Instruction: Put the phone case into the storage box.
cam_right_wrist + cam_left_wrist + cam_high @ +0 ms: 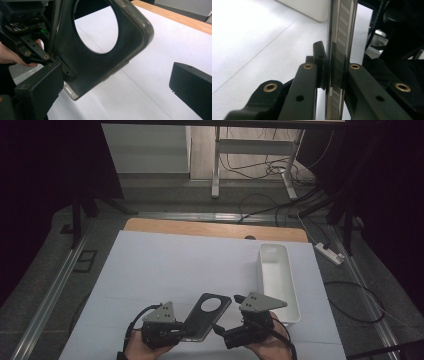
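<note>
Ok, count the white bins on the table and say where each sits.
1. The white bin stands at the table's right side, beyond the right gripper, apart from the phone case held by the left gripper.

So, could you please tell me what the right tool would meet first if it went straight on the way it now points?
Probably the dark phone case, held by the left tool; the right tool stands open, one jaw already beside it.

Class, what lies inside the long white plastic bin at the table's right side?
The long white plastic bin looks empty: bare white floor shows. The right gripper covers its near corner.
</note>
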`<action>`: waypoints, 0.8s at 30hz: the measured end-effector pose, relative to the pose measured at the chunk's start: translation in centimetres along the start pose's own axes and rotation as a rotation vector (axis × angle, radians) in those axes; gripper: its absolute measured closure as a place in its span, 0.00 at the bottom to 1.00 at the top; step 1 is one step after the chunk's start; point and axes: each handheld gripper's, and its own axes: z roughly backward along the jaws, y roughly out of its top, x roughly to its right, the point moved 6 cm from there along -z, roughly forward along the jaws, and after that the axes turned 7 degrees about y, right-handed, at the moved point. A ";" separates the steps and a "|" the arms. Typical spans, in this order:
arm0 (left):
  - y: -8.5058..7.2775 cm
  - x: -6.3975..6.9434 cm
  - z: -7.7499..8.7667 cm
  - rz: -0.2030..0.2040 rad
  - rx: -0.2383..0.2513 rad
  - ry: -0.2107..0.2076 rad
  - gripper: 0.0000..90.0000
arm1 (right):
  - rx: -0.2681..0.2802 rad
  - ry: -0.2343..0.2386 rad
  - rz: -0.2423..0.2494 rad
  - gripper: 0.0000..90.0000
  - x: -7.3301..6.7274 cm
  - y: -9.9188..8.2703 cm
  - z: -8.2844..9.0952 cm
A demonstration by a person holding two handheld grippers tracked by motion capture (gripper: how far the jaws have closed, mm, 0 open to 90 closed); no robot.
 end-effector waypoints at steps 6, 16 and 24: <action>-0.1 -0.5 0.2 0.016 -0.001 0.071 0.94 | -0.021 -0.031 -0.004 0.00 0.4 -0.1 0.2; -0.2 -0.3 0.0 0.005 -0.019 0.078 0.94 | -0.021 -0.095 -0.035 0.00 0.8 0.3 0.9; -0.3 0.1 -0.3 -0.005 -0.028 0.061 0.94 | 0.001 -0.122 -0.033 0.01 1.0 0.7 1.3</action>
